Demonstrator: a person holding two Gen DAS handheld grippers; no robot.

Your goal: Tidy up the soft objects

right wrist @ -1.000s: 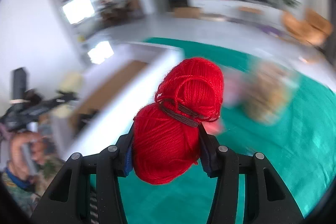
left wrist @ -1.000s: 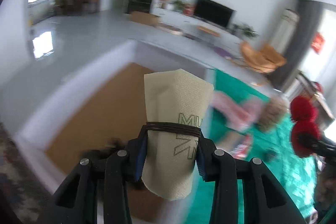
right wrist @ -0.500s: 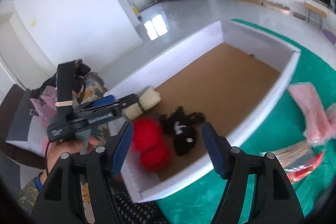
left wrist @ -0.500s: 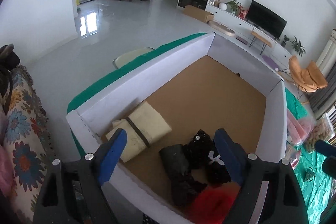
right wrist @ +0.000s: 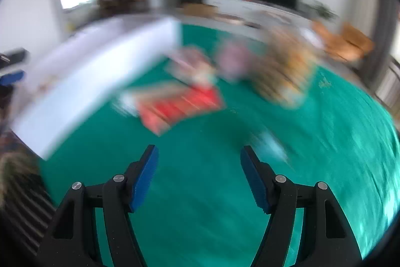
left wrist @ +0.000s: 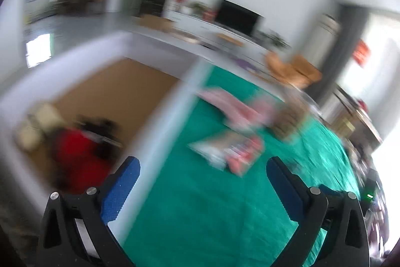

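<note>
Left tongs [left wrist: 203, 168] being opened wide, nothing between pads. Right tongs [right wrist: 199, 157] being held apart, empty, above green surface [right wrist: 200, 192]. Red yarn [left wrist: 77, 154] lying in white box [left wrist: 160, 142]; red packet [right wrist: 180, 106] lying on surface.

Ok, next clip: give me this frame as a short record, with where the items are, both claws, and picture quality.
surface: green cloth
box: white walls, brown floor, at the left
in box: red yarn, something black, beige roll
on cloth: pink bundle, red-and-white packet, tan item, too blurred to name
left claw: opening, nothing between the pads
right claw: open, empty
picture quality: heavy motion blur in both views
</note>
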